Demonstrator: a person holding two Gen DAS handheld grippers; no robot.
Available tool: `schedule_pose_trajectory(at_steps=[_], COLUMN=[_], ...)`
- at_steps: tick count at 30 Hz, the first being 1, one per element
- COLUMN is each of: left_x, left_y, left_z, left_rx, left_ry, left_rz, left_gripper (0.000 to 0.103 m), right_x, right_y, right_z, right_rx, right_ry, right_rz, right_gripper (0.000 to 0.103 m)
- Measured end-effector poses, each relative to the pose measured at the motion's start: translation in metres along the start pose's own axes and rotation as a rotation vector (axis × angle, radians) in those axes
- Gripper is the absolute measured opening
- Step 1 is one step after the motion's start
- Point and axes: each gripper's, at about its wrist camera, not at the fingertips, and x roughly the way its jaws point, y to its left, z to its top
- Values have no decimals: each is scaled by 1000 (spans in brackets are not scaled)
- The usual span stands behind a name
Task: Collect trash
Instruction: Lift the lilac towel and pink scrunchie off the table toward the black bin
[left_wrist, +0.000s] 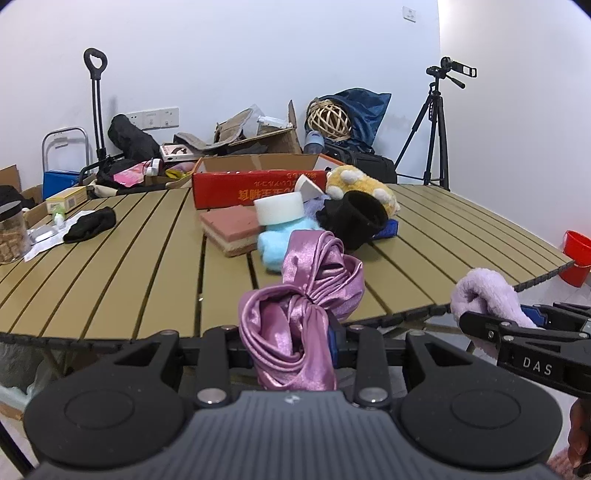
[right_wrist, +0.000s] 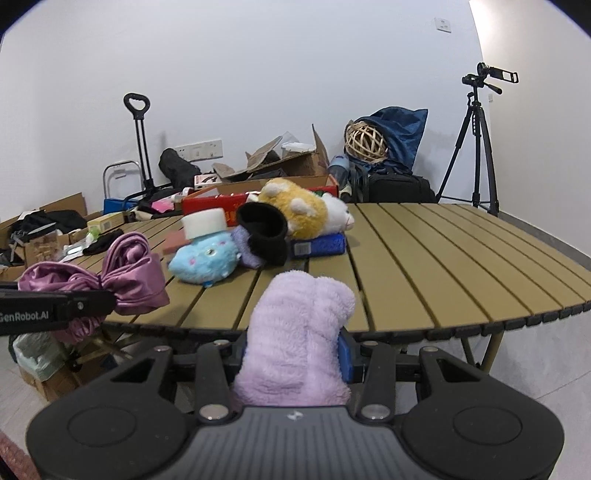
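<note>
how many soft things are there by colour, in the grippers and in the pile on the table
Pink satin cloth, in left gripper: 1
Lilac fleece, in right gripper: 1
Blue plush: 1
Yellow-and-white plush: 1
Black cuff: 1
Total: 5

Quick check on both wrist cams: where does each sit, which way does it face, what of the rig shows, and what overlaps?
Left wrist: on the left gripper, facing forward across the slatted table toward the wall; own fingers clamp a pink satin cloth; right gripper enters at right.
Right wrist: on the right gripper, same heading, beside the table's near edge; own fingers hold a lilac fleece cloth; left gripper enters at left.
Shared: table, red box, blue plush, yellow plush, tripod, both cloths.
</note>
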Motion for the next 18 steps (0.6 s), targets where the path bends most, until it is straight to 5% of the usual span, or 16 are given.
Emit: schedule_pose_trajectory(at_steps=[18], left_x=[-27], left_y=[22], left_z=[-39], left_rx=[30], left_ry=[85], left_rz=[70], left_gripper=[33], right_x=[-1], right_y=[17], right_z=[-56], right_rx=[-41], right_ry=[190], right_rz=[-6], right_gripper=[41])
